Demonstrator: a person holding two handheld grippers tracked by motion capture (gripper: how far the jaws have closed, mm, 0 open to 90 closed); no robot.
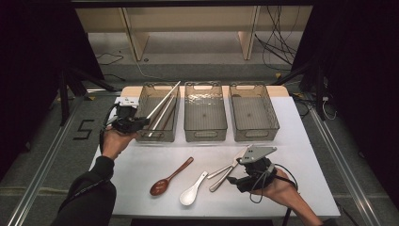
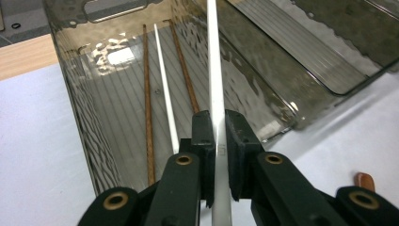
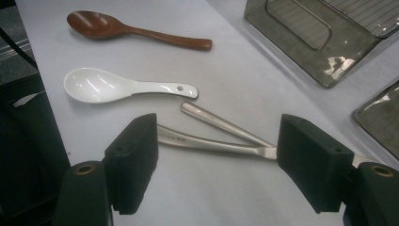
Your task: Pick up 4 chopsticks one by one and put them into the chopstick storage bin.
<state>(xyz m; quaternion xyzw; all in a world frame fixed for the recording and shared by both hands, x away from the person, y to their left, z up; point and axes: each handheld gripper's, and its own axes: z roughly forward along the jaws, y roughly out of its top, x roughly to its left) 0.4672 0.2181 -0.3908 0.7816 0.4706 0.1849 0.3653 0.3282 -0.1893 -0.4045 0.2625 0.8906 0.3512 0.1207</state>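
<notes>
The left gripper pinches one white chopstick over the leftmost of three clear bins, where three more chopsticks lie: two brown, one white. The right gripper, spread wide, straddles two metal utensil handles on the tabletop, beside one white spoon and one brown spoon.

left gripper clamps white chopstick over left bin; right gripper seemingly wide by metal utensils.
</notes>
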